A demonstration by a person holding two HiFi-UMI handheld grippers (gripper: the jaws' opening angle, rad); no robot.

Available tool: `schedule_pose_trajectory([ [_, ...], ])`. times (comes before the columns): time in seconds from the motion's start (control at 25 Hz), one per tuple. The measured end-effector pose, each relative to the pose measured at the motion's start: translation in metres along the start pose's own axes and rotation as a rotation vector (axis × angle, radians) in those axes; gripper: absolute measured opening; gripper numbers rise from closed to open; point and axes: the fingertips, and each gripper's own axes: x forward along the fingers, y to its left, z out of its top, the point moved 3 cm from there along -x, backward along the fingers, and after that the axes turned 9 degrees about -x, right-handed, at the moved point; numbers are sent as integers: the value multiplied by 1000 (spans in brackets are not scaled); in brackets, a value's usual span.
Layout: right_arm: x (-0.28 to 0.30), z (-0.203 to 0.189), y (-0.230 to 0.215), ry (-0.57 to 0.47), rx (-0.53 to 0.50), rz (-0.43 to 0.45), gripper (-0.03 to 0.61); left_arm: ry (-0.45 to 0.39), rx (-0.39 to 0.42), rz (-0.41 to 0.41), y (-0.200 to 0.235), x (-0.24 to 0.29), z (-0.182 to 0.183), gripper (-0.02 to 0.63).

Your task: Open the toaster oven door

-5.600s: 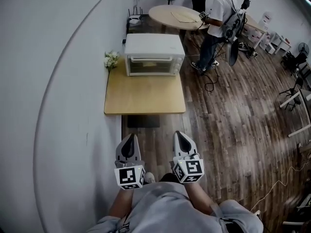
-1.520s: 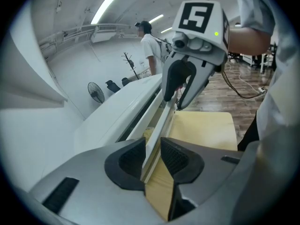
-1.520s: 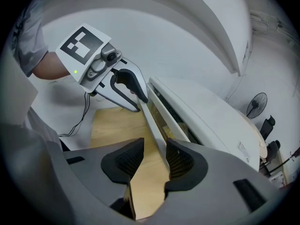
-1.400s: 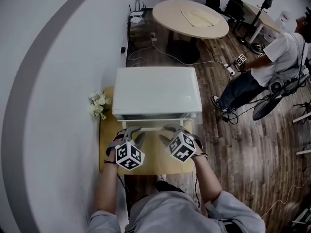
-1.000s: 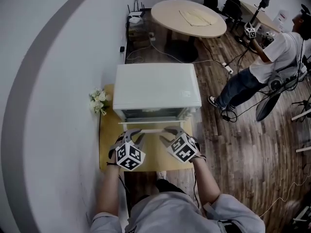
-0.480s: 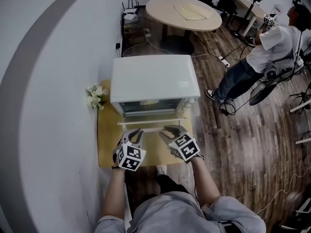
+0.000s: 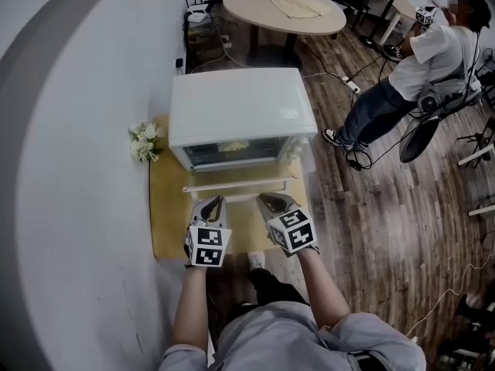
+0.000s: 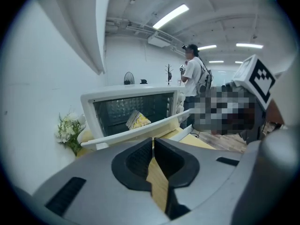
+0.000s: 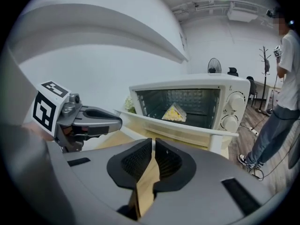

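Note:
The white toaster oven stands on a small wooden table, and its door hangs down and forward, open. A yellow wedge of food lies inside. Both grippers hover just in front of the door's handle bar, apart from it. My left gripper is shut with nothing in it; in its own view the pads nearly meet. My right gripper is closing, and its pads hold nothing, only a thin gap. The left gripper shows beside it in the right gripper view.
A bunch of white flowers stands at the oven's left, against the wall. A person stands on the wooden floor to the right, near cables. A round table is behind the oven. My feet are at the table's front edge.
The oven door has swung from barely ajar down to open. Both grippers have drawn back from the handle toward the table's front, and the right jaws have come together.

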Motion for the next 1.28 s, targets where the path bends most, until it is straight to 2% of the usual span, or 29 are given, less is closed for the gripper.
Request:
schedule_pose_trajectory([
  [0.12, -3, -2, 3, -24, -2, -37, 17, -14, 2, 28, -2, -1, -4, 14],
  [0.28, -11, 6, -4, -117, -23, -123, 17, -50, 1, 56, -2, -2, -6, 14],
  [0.44, -12, -3, -16, -146, -5, -197, 17, -83, 2, 69, -4, -3, -10, 14],
  [0.64, -10, -19, -14, -161, -2, -214, 17, -96, -7, 74, -8, -4, -22, 14],
  [1.0, -6, -57, 1, -178, -5, -253, 17, -129, -83, 110, -13, -5, -64, 12],
  [1.28, -4, -82, 12, -228, -35, -297, 17, -174, -83, 150, -18, -4, -90, 12],
])
